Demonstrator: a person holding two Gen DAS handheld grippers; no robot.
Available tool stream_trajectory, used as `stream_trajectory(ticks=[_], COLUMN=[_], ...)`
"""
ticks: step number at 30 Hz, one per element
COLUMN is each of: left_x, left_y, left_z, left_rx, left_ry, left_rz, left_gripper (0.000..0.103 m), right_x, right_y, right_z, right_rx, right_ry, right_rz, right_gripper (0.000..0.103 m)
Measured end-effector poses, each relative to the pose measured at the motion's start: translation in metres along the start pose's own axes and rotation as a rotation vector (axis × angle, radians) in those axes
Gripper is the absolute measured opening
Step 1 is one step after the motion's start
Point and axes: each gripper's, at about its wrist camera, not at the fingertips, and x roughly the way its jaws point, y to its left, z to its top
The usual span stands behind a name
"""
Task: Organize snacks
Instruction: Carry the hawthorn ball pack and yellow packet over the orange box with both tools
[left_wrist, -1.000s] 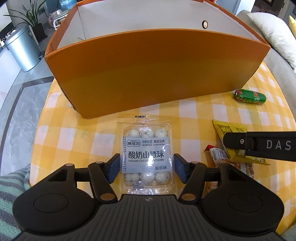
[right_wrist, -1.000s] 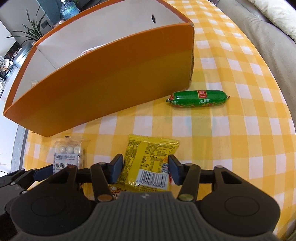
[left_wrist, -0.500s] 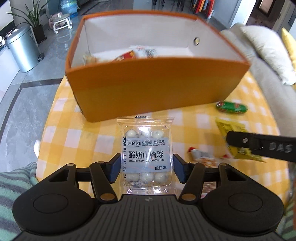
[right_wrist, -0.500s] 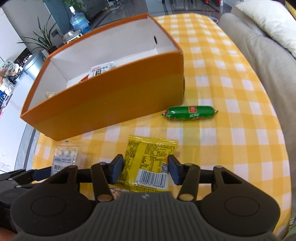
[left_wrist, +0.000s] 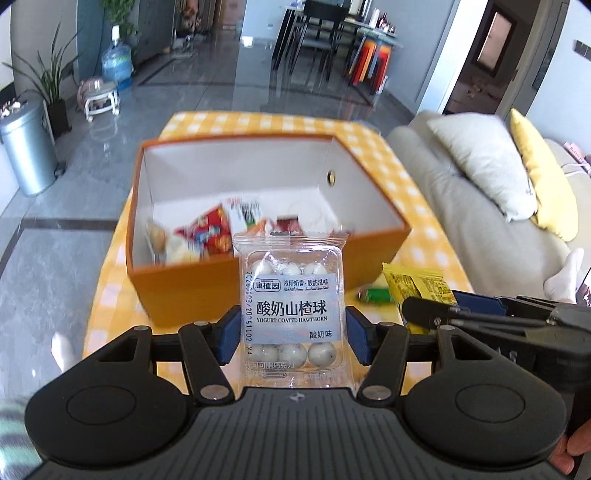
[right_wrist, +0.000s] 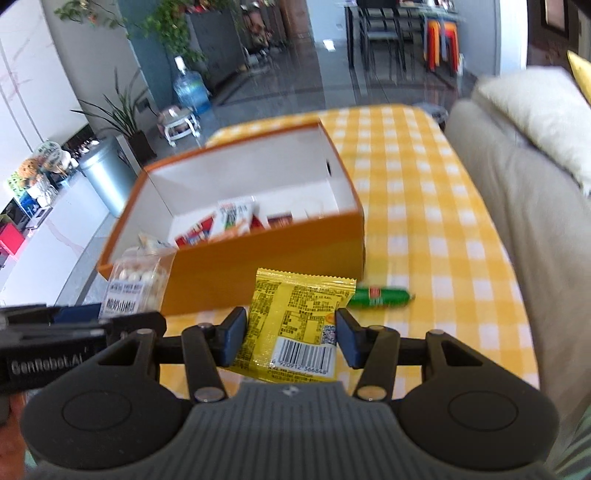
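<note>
Orange box (left_wrist: 207, 291) already holds several snacks. Left gripper (left_wrist: 291, 338) grips yogurt hawthorn pack (left_wrist: 291, 314), right gripper (right_wrist: 291, 338) grips yellow packet (right_wrist: 295, 325); green sausage (right_wrist: 380, 297) beside box remains.

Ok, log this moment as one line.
left gripper: shut on hawthorn pack | right gripper: shut on yellow packet | sausage: on table
</note>
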Motion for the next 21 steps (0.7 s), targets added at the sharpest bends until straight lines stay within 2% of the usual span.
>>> stream_trajectory(ticks=[11, 15, 21], left_x=[0.010, 0.027, 0.061], left_y=[-0.004, 0.002, 0.014], left_z=[0.057, 0.075, 0.097], left_rx=[0.045, 0.020, 0.005], left_ry=[-0.072, -0.043, 0.015], left_rz=[0.008, -0.032, -0.021], left_gripper=[0.066, 0.066, 0.066], right_x=[-0.007, 0.005, 0.049], right_y=[0.020, 0.022, 0.022], right_z=[0.050, 0.071, 0.102], right_rx=[-0.205, -0.305, -0.431], right_ry=[-0.124, -0.140, -0.094], right_rz=[0.006, 0.014, 0.013], right_gripper=[0.050, 0.050, 0.050])
